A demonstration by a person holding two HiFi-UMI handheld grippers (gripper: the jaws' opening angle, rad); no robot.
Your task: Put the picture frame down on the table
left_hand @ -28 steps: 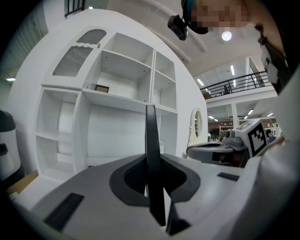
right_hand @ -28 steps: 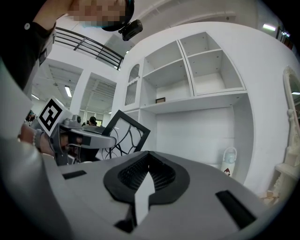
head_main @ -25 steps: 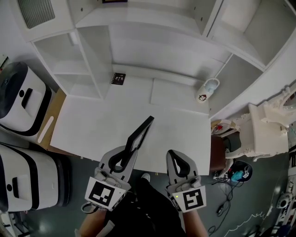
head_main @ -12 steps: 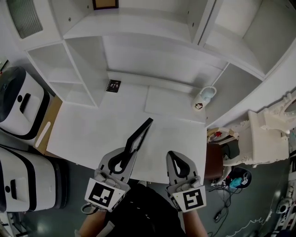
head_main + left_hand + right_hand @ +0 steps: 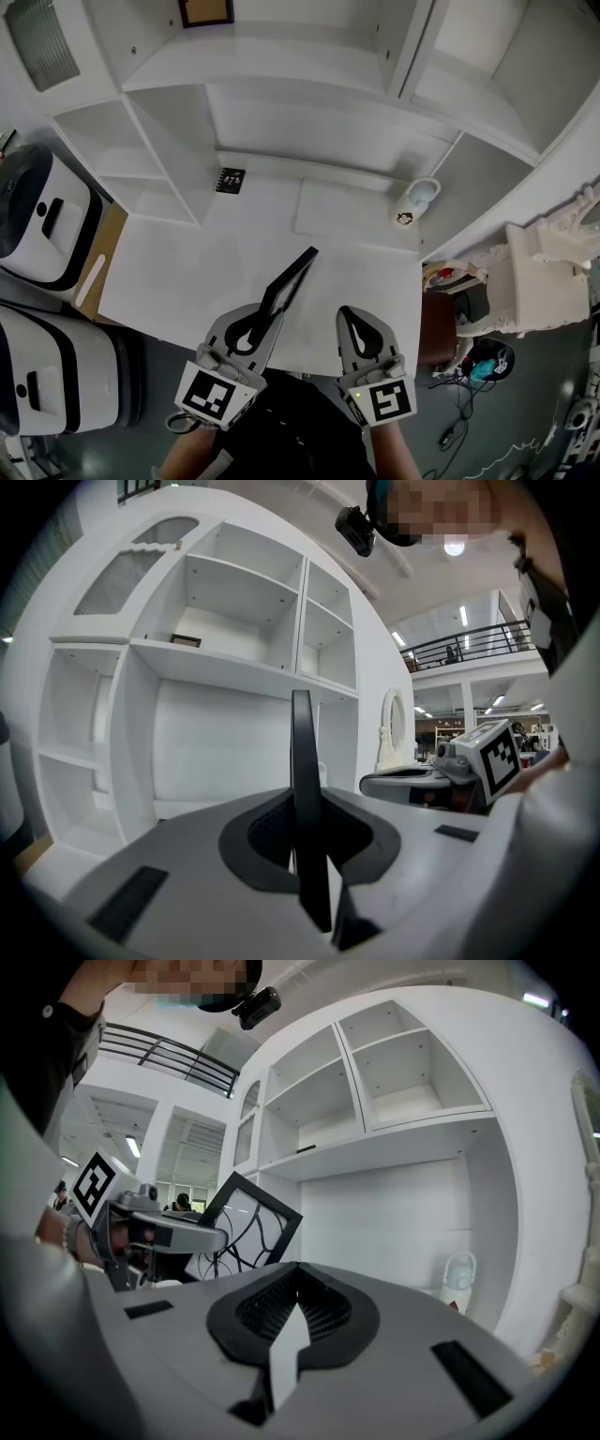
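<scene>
My left gripper point(image 5: 255, 319) is shut on the edge of a black picture frame point(image 5: 289, 279), which stands edge-up above the near part of the white table point(image 5: 187, 267). In the left gripper view the frame point(image 5: 304, 789) rises as a thin black bar between the jaws. The right gripper view shows the frame's face point(image 5: 242, 1232) with black curved lines on white, at the left. My right gripper point(image 5: 361, 330) is shut and holds nothing, beside the left one over the table's near edge.
A white shelf unit point(image 5: 309, 103) backs the table, with a small dark-framed picture point(image 5: 206, 11) high up. A small black card point(image 5: 230, 180) and a white bottle point(image 5: 415, 201) stand on the table. White machines point(image 5: 47, 206) sit at the left, a white chair point(image 5: 544, 272) at the right.
The whole scene has shifted in the head view: the table's near edge now lies closer to both grippers. The frame stays clamped in the left gripper, tilted the same way.
</scene>
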